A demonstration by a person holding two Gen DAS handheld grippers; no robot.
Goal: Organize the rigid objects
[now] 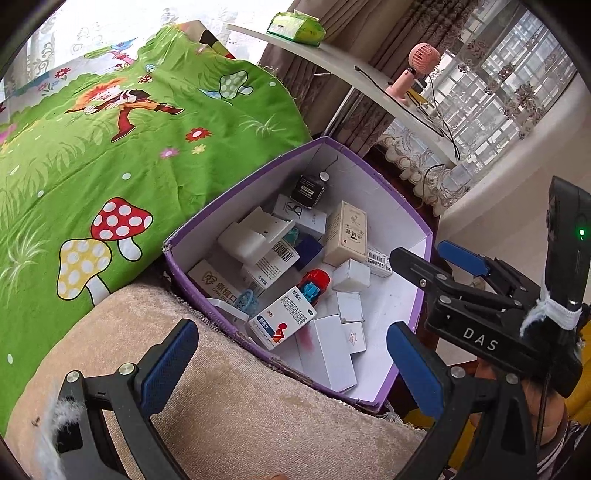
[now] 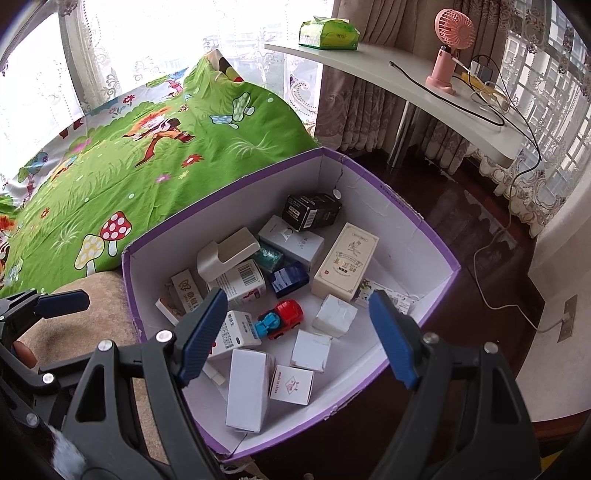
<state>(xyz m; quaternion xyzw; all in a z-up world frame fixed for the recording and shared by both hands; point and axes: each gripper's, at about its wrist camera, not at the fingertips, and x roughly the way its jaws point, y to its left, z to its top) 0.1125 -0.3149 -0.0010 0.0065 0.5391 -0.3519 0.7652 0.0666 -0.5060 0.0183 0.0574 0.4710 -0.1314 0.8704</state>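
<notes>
Left gripper [image 1: 291, 349]: spread wide, nothing between the blue pads; poised over the near rim of the box, above the beige cushion [image 1: 229, 402].
Right gripper [image 2: 297, 332]: also spread wide and empty; hangs over the near half of the box, with the toy truck showing between its fingertips.
Box [image 2: 424, 221]: purple outside, white inside, lid off; straight ahead of and below both grippers, wedged between the cushion and the dark floor [image 2: 454, 229].
Toy truck [image 2: 280, 319]: red cab, blue part at one end; on the box floor just beyond the right gripper, near the middle of the box.
Medicine carton [image 1: 282, 317]: white with blue print; directly ahead of the left gripper, touching the toy truck.
Small white cartons [image 2: 310, 350]: several, loose on the box floor close under the right gripper; one long carton [image 2: 246, 389] nearest its left finger.
Cream carton [image 2: 346, 256]: tall, lying tilted, farther in, beyond the toy truck.
Black carton [image 2: 311, 211]: at the far corner, well away from both grippers.
White bracket [image 2: 227, 254]: on top of other cartons, far left of the right gripper.
Green bedspread [image 1: 110, 147]: mushroom print, beyond and left of the left gripper.
Worktop [image 2: 406, 79]: far right beyond the box, carrying a pink fan [image 2: 448, 44] and a tissue pack [image 2: 328, 33].
</notes>
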